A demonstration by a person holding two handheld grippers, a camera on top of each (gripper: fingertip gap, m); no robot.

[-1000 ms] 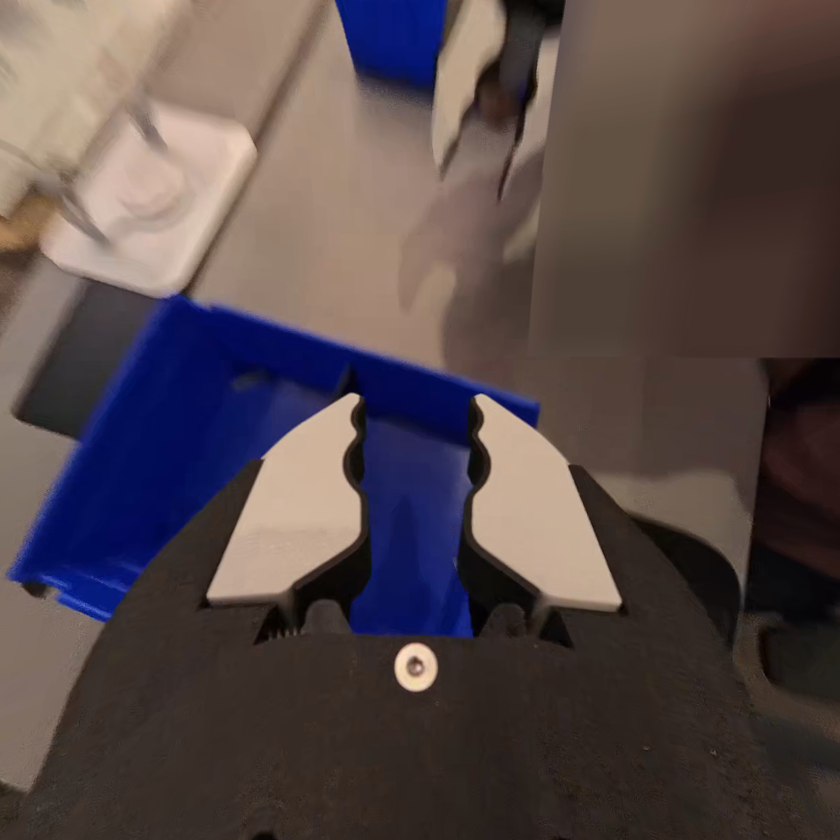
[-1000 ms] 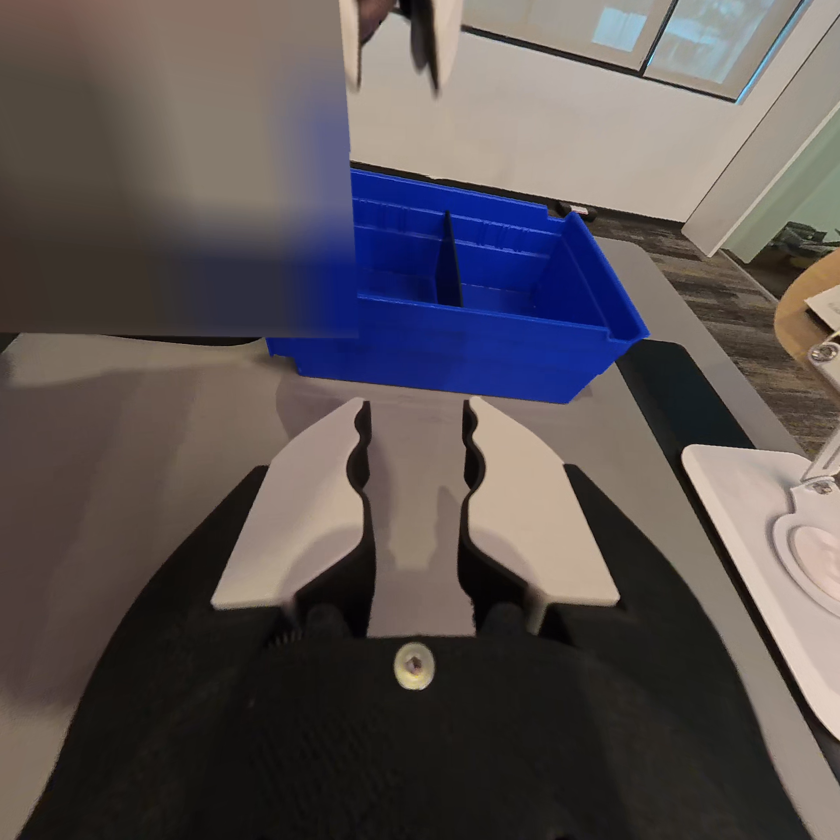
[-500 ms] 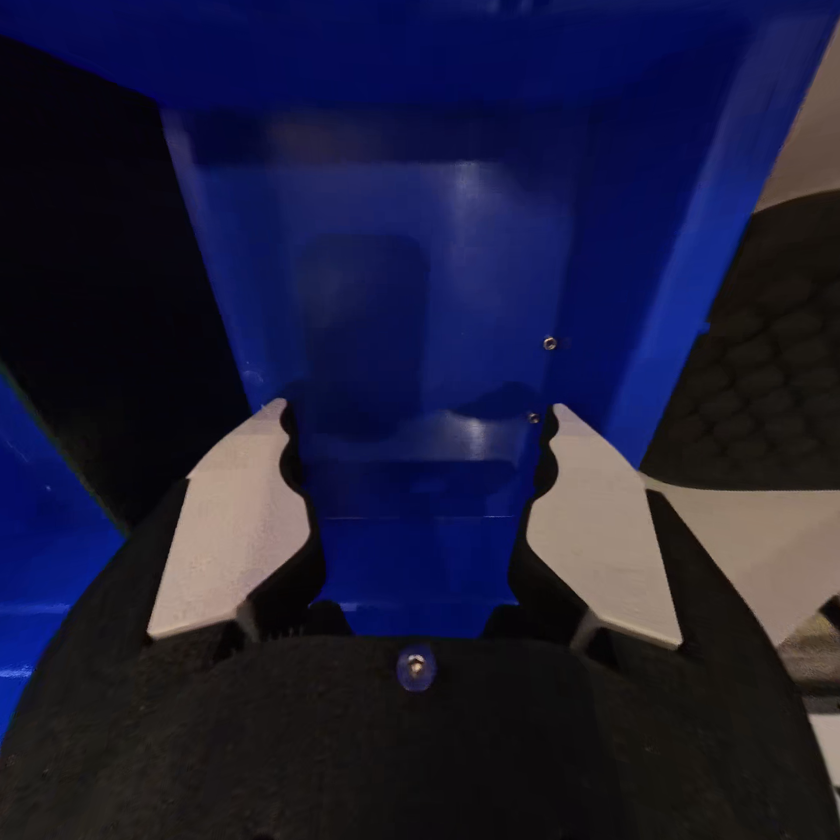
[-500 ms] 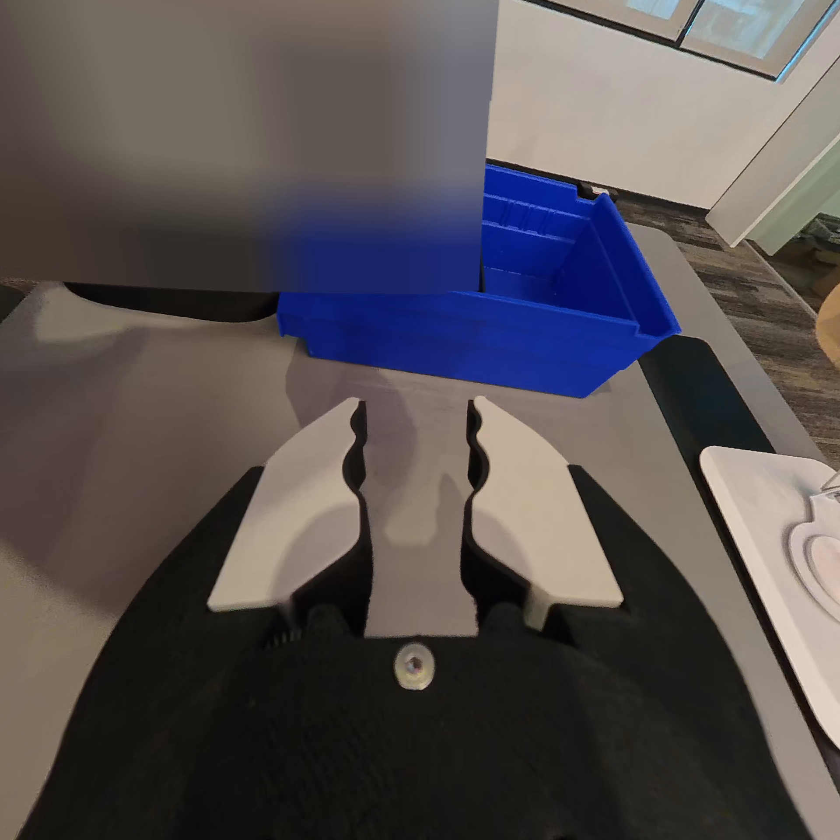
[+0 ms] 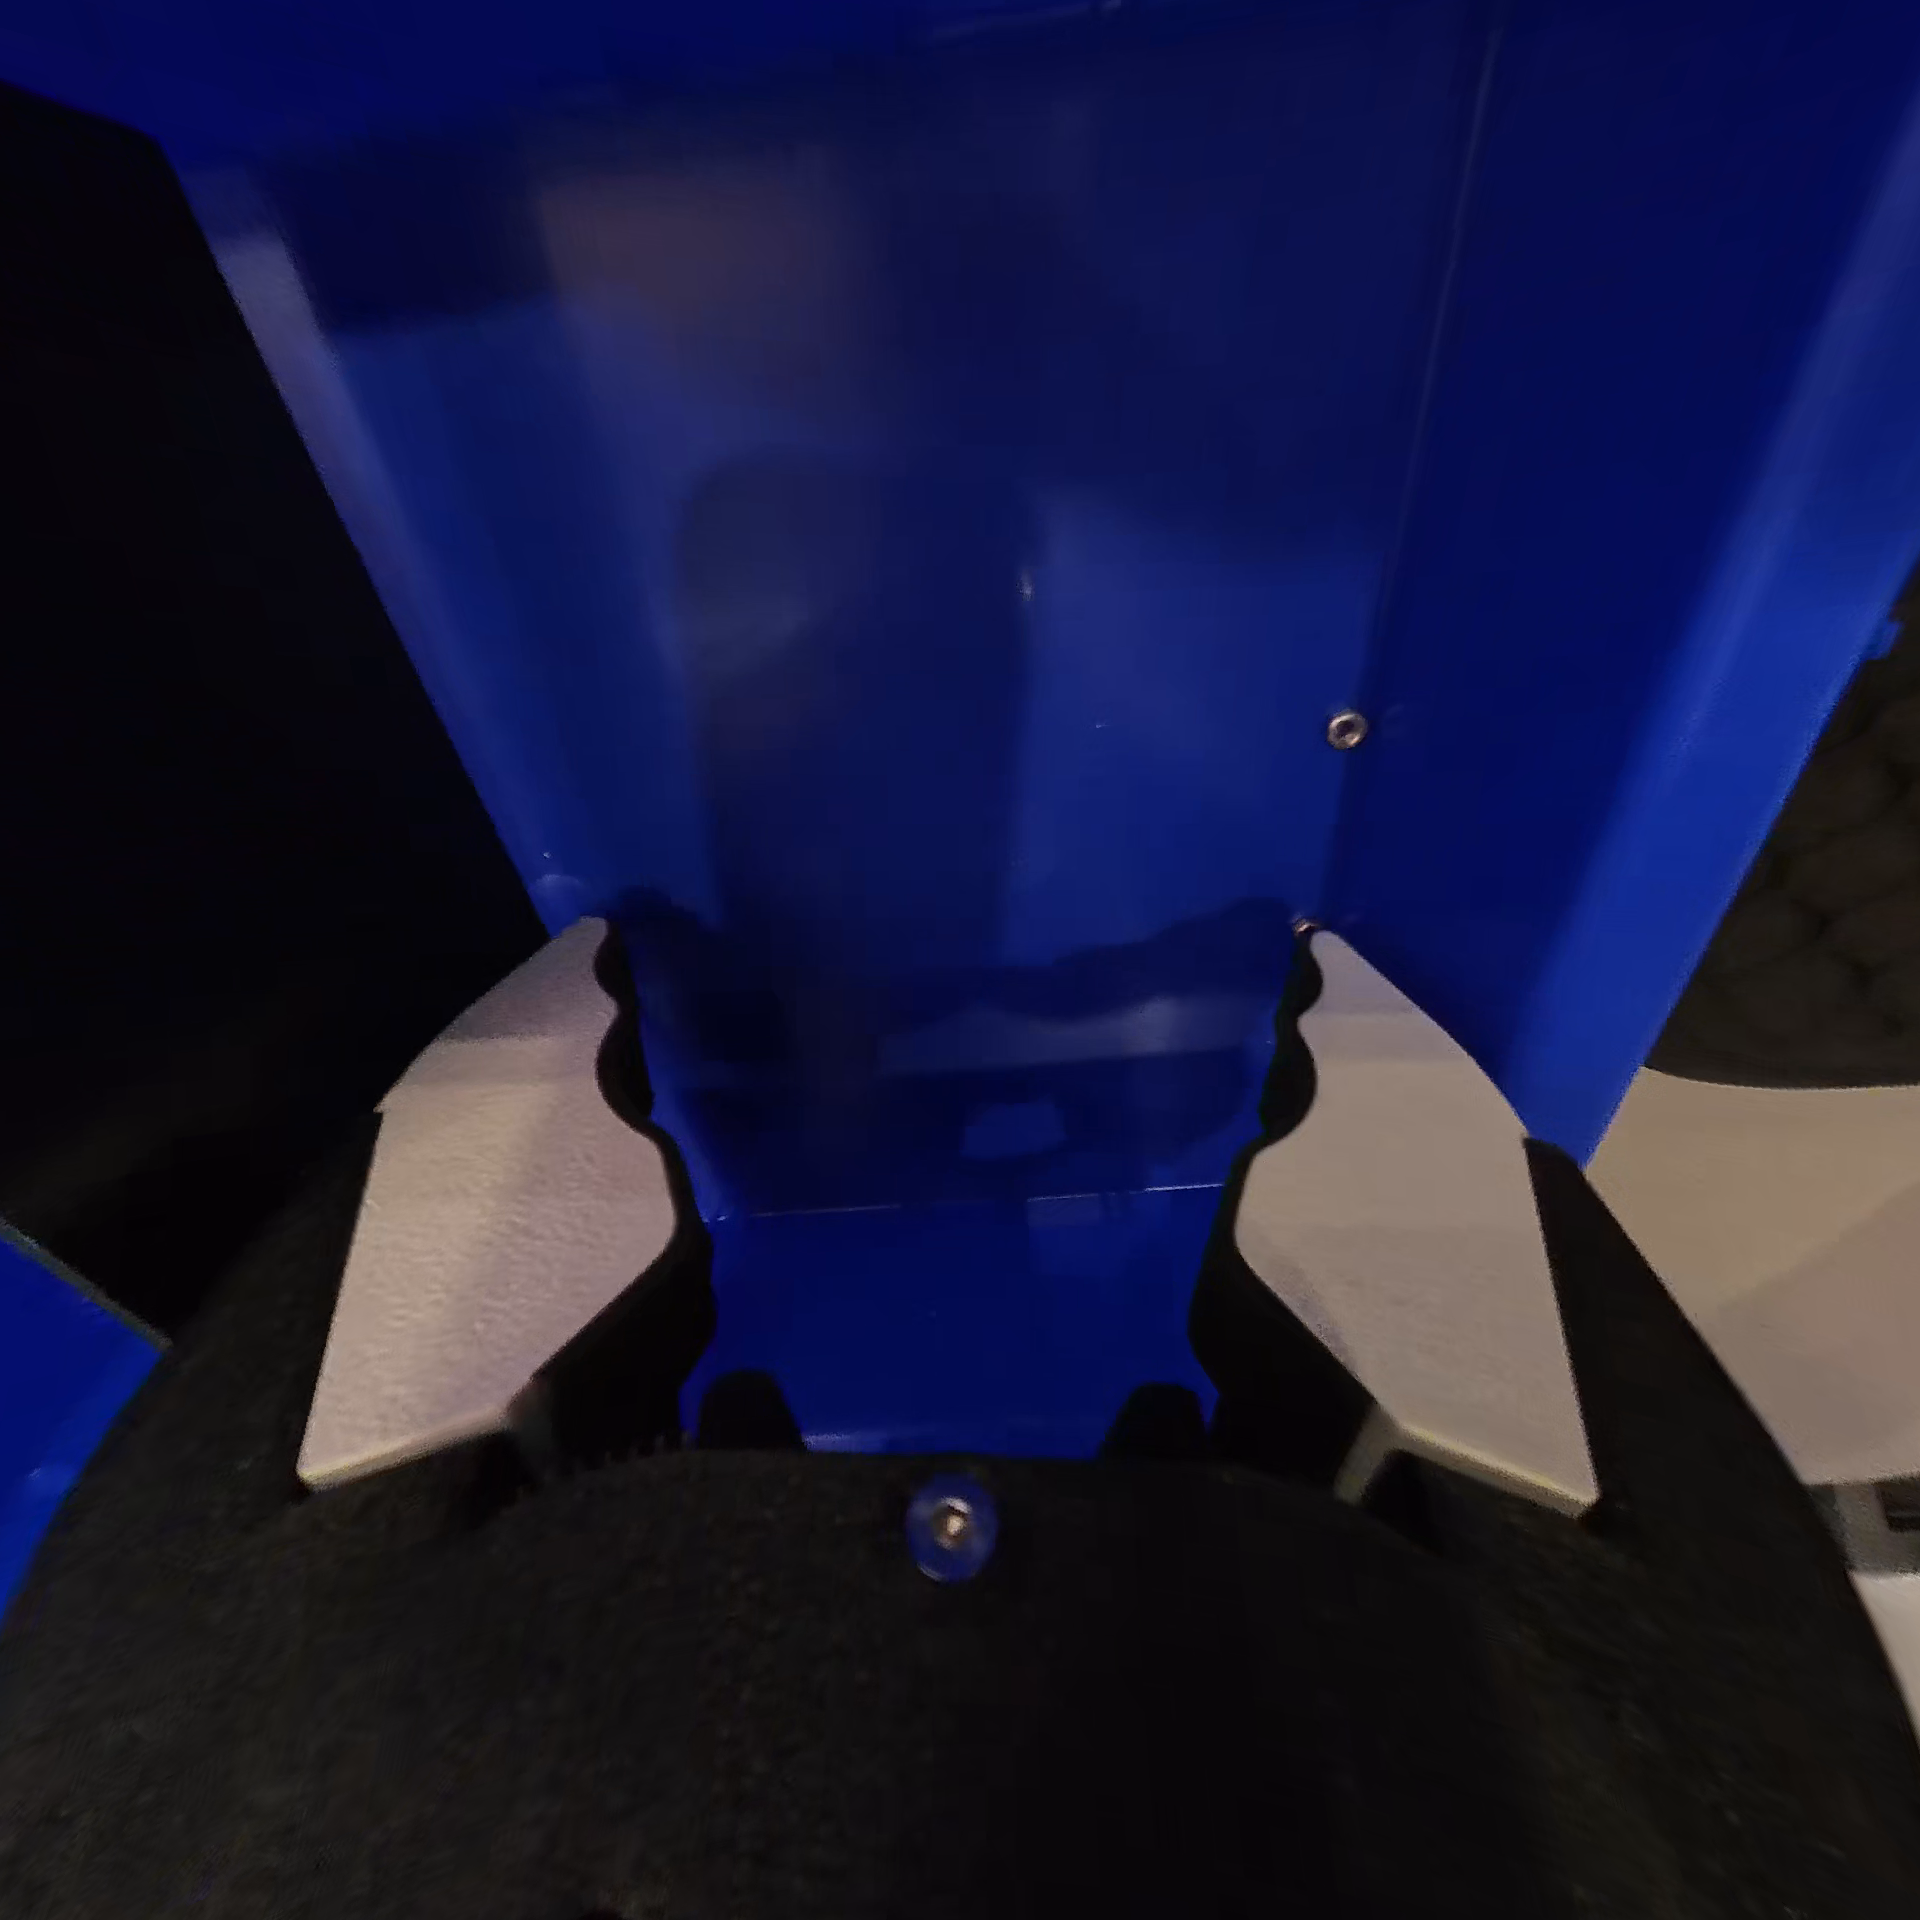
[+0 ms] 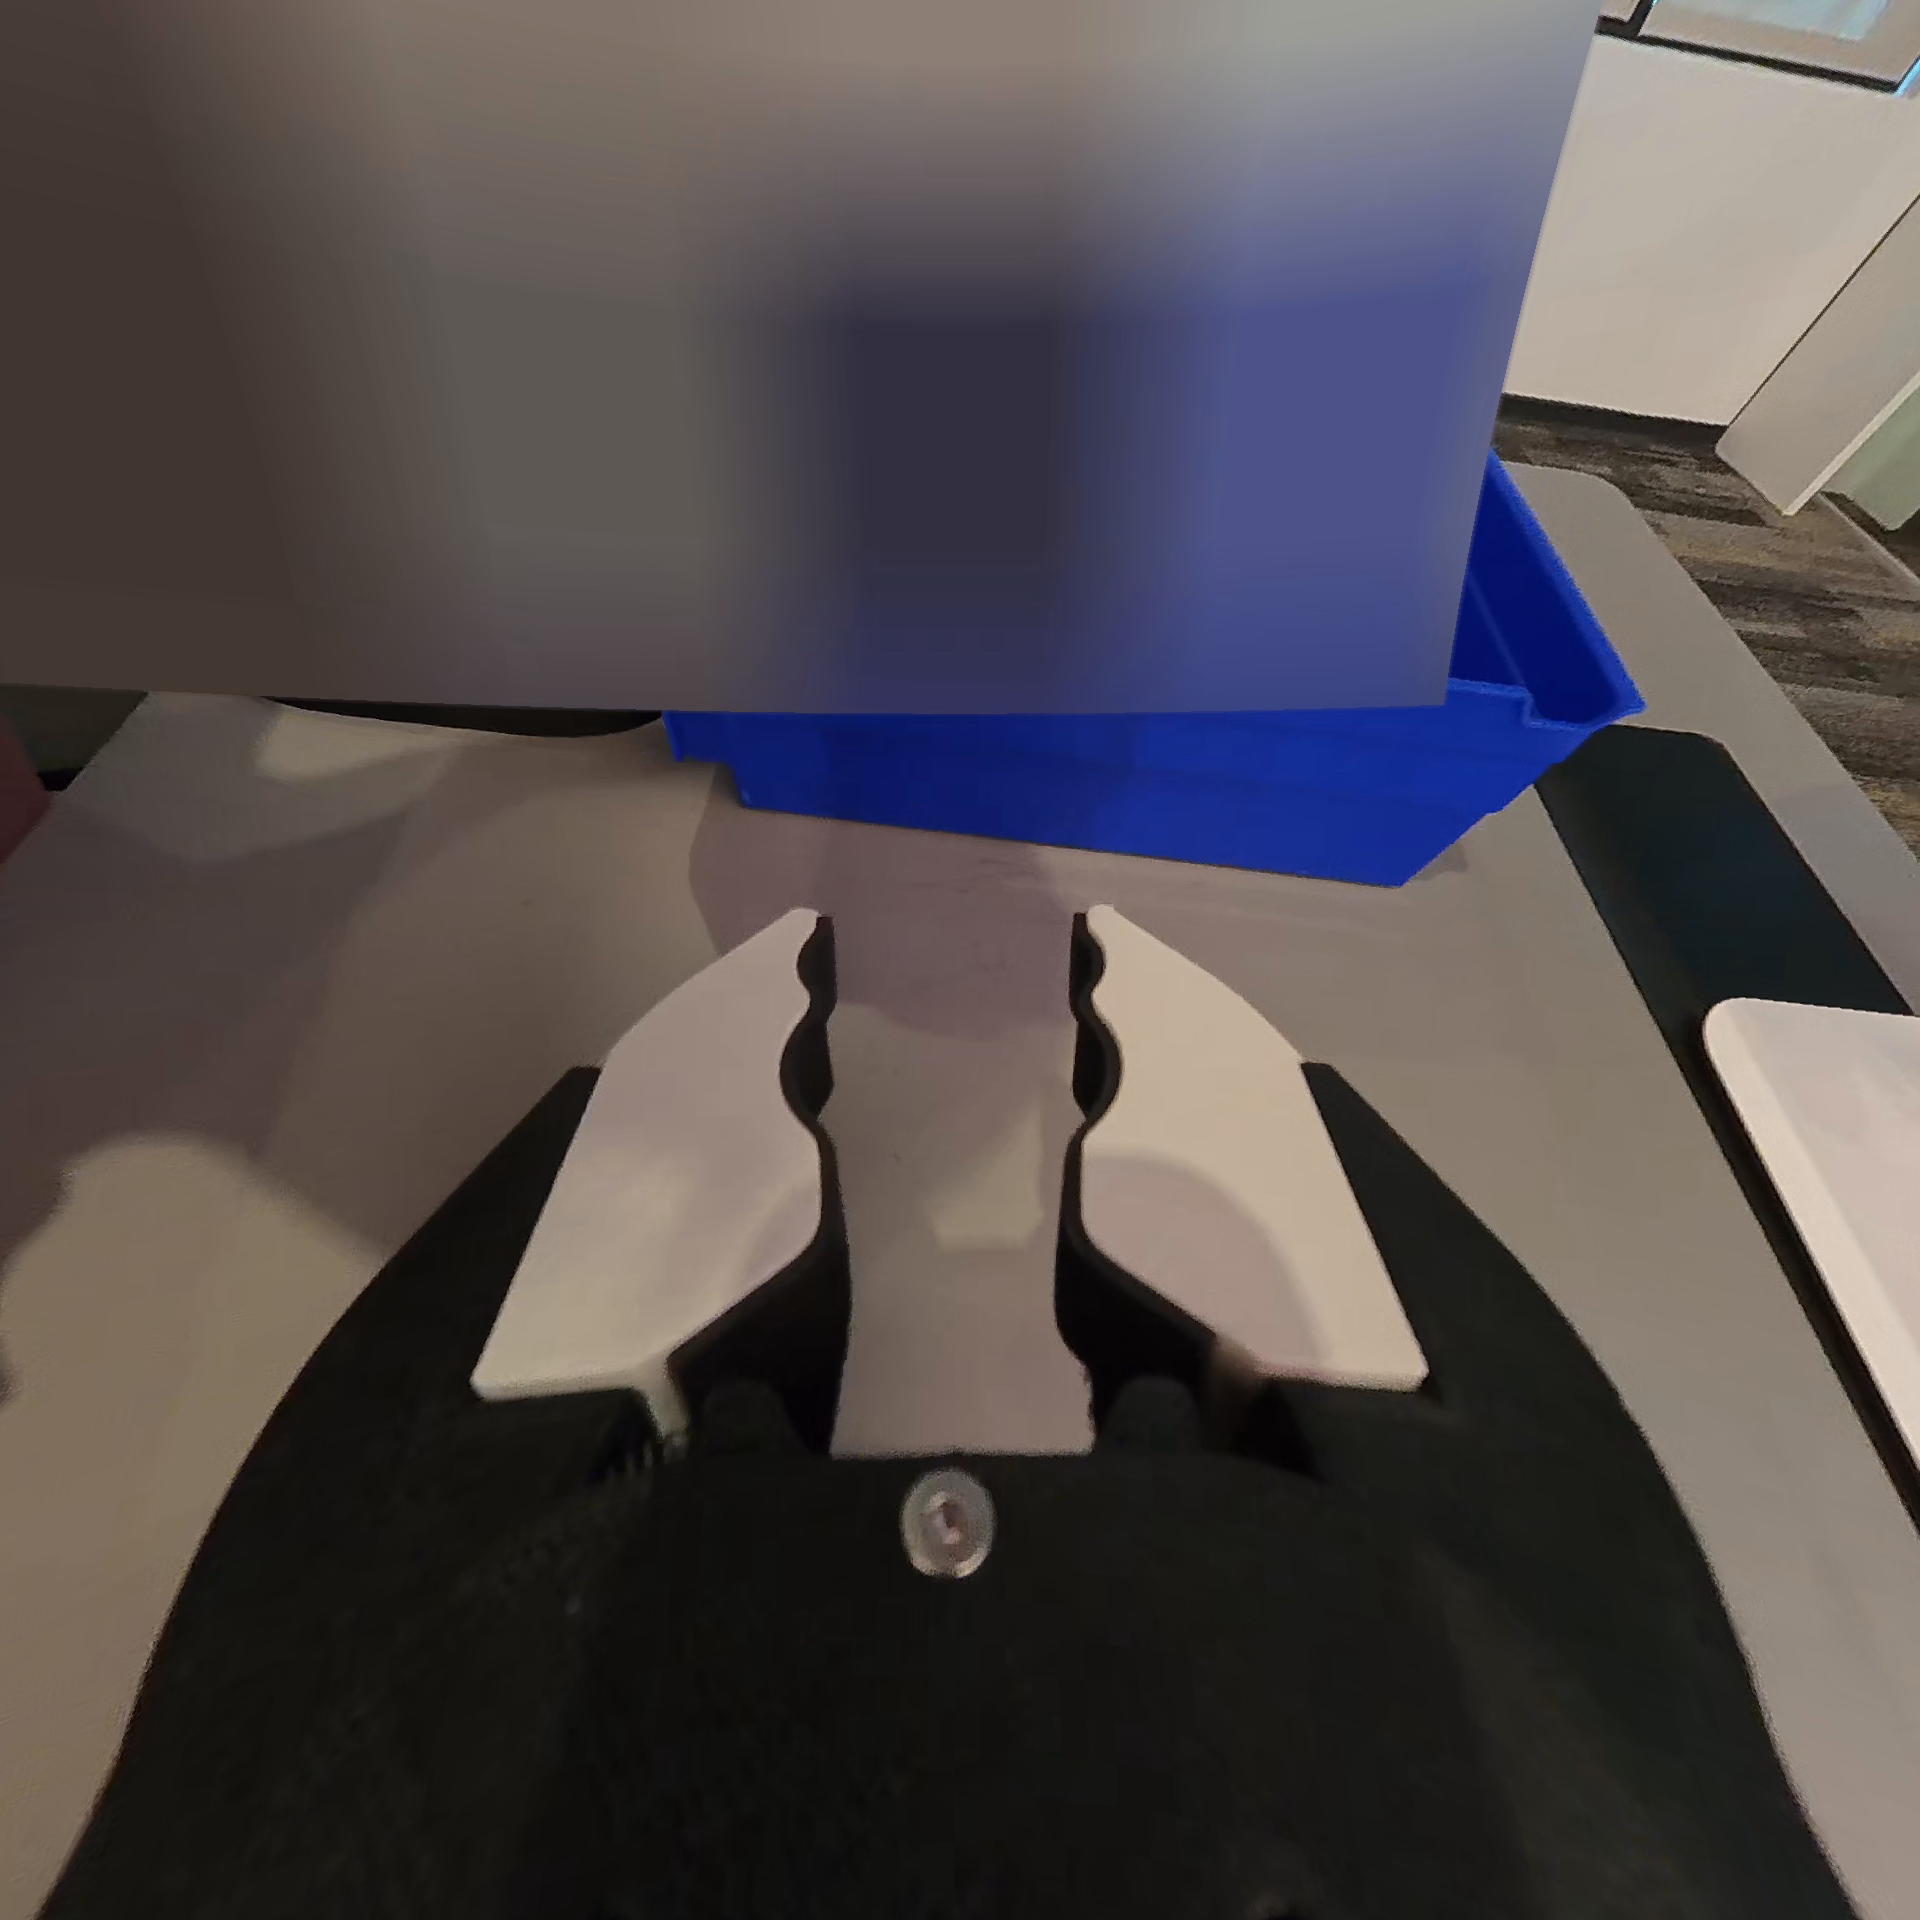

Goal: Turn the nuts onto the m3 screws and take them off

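In the left wrist view my left gripper (image 5: 951, 930) is wide open and low inside a compartment of the blue bin (image 5: 1662, 520). One small silver nut (image 5: 1347, 730) lies on the bin floor by the right wall. A second small metal piece (image 5: 1303, 924) sits right at my right fingertip. In the right wrist view my right gripper (image 6: 948, 920) is open and empty above the grey table (image 6: 312, 935), short of the blue bin (image 6: 1143, 790). No screw shows clearly.
A black divider wall (image 5: 208, 727) bounds the compartment on the left. In the right wrist view a black mat (image 6: 1714, 862) and a white tray (image 6: 1829, 1164) lie at the right. A blurred patch covers the upper part of that view. The left gripper's tips are roughly 25 centimeters from the right gripper's. The small silver nut (image 5: 1347, 730) is closer to my left gripper, around 4 centimeters from its tips; the right tips are 25 centimeters off.
My left gripper swung down into the blue bin, opened wider and moved closer to the floor and the nuts. My right gripper shifted left, so the bin slid right in its view.
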